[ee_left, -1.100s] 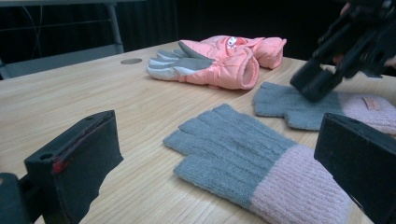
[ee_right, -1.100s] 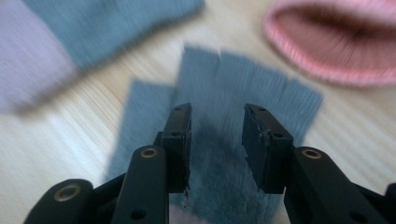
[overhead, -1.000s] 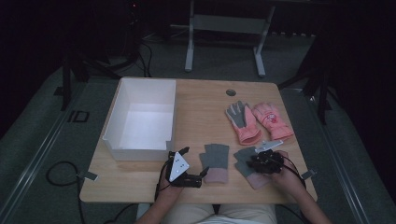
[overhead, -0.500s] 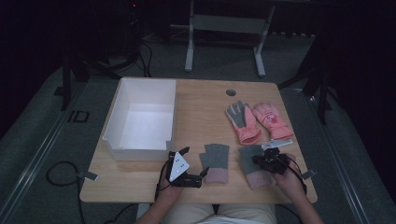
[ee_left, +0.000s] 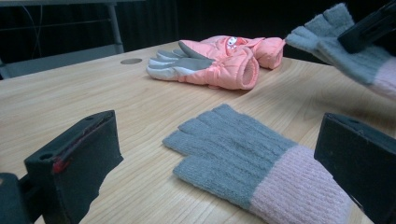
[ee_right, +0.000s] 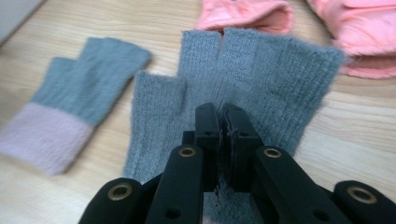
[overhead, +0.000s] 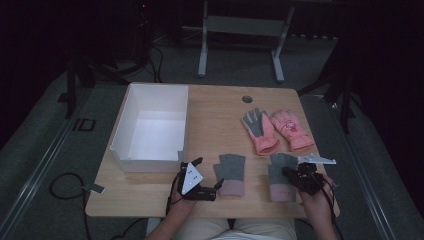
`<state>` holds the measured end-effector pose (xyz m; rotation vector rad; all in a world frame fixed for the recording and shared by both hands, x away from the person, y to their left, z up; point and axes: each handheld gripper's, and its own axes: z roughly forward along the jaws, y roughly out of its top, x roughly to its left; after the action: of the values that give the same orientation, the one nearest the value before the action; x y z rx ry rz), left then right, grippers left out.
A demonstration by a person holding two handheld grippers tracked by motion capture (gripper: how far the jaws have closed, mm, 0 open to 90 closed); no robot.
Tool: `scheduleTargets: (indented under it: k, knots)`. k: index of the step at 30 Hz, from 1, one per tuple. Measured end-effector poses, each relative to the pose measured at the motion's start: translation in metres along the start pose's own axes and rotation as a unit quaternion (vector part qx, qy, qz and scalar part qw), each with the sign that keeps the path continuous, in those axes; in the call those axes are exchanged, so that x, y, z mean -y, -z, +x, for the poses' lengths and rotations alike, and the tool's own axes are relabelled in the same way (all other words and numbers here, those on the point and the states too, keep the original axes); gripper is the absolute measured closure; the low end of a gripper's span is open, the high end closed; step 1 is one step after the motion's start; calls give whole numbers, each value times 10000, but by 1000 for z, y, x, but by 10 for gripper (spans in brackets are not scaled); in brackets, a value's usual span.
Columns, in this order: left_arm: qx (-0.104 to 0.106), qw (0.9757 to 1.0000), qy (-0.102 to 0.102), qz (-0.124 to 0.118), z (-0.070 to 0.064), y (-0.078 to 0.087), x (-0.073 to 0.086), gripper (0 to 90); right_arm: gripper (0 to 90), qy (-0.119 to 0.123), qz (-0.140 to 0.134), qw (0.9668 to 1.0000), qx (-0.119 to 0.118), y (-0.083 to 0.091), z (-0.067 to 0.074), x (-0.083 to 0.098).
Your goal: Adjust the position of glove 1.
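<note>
The right gripper (ee_right: 223, 122) has its jaws closed on the right grey knit glove (overhead: 281, 172); they have just been closing, w/ the knit pinched between the pads near the middle of the glove, approx. where grey meets the pink cuff. In the left gripper view this glove (ee_left: 348, 51) seems already a bit off the table (overhead: 220, 120), fingers pointing away. The left gripper (overhead: 196, 176) rests near the table's front edge, jaws wide apart, nothing between them; the other grey knit glove (ee_left: 252, 158) lies flat just in front of it, untouched.

I judge the step now is lifting the pinched glove, prob. to bring it to its partner or to the white box (overhead: 155, 127) at the left; which one I cannot tell.

To do it well:
- Keep the grip firm. The knit is soft and only a small fold is held, so it can slip out if pulled fast.
- Lift straight up until the fingers hang free, then go sideways, otherwise it drags on the wood.
- Pass well clear of the pink gloves (overhead: 277, 131) lying just behind, so the hanging part does not catch them.
- The left gripper can stay open and take the second glove at the cuff edge.
</note>
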<state>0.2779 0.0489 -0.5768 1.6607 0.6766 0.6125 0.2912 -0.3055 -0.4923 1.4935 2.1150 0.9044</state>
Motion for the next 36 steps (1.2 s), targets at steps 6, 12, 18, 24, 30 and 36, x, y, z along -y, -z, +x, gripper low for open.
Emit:
scheduleTargets:
  k: [6, 12, 18, 24, 30, 36]
  knots:
    - [14, 10000, 3, -5, 0, 0, 0, 0, 853, -182, 209, 9996, 87, -24, -7, 10]
    - [23, 10000, -7, -7, 0, 0, 0, 0, 852, -270, 339, 9989, 178, -43, -12, 14]
    - [30, 10000, -7, -10, 0, 0, 0, 0, 837, -295, 345, 9985, 295, -54, -17, 19]
    - [33, 10000, -6, -1, 0, 0, 0, 0, 777, -189, 360, 9990, 192, -56, -21, 19]
    - [35, 10000, 3, -14, 0, 0, 0, 0, 662, 281, 336, 9990, 66, -48, -28, 14]
    - [32, 10000, 8, -9, 0, 0, 0, 0, 624, 698, 439, 9961, -302, -37, -39, 12]
